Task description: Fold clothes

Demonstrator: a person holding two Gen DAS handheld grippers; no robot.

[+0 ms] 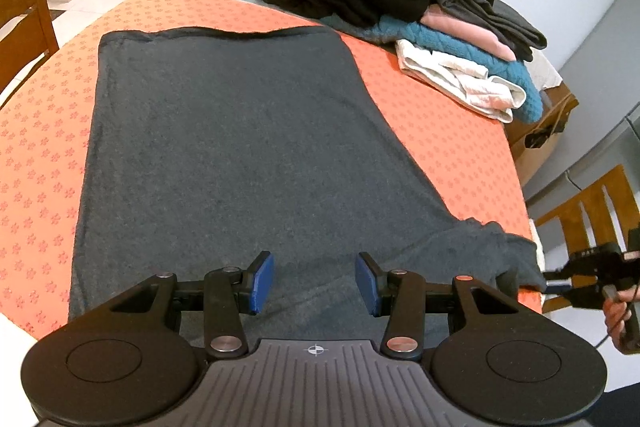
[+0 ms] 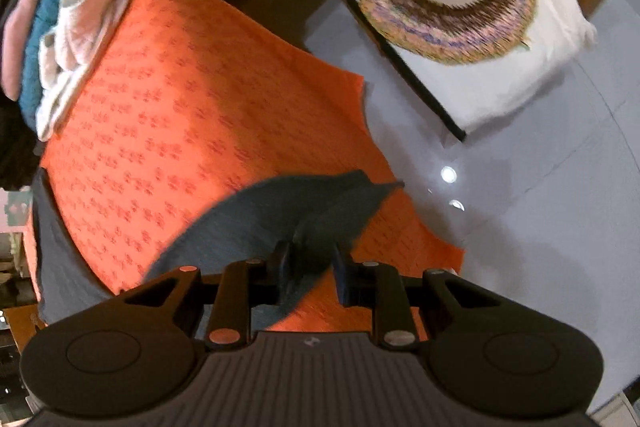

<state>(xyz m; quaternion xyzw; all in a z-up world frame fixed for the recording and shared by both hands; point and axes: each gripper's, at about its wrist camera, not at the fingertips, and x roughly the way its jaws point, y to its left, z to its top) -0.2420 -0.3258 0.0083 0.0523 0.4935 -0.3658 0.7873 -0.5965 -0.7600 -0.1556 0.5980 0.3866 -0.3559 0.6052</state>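
Dark grey knit garment (image 1: 224,147) spread flat on the orange-patterned worktop (image 1: 40,187). Left gripper (image 1: 315,283) hovers above it, jaws wide apart and empty. Right gripper (image 2: 308,267) pinches the sleeve (image 2: 280,211); the sleeve fold probably follows, inward across the body.

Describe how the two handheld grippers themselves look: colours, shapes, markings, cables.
Both are matte black. The left gripper has blue pads on its fingers, black linkage bars with silver and copper rivets, two round discs and a ribbed grey plate bearing a crosshair mark. The right gripper matches, with darker-looking pads; in the left view a thin black cable hangs from it.
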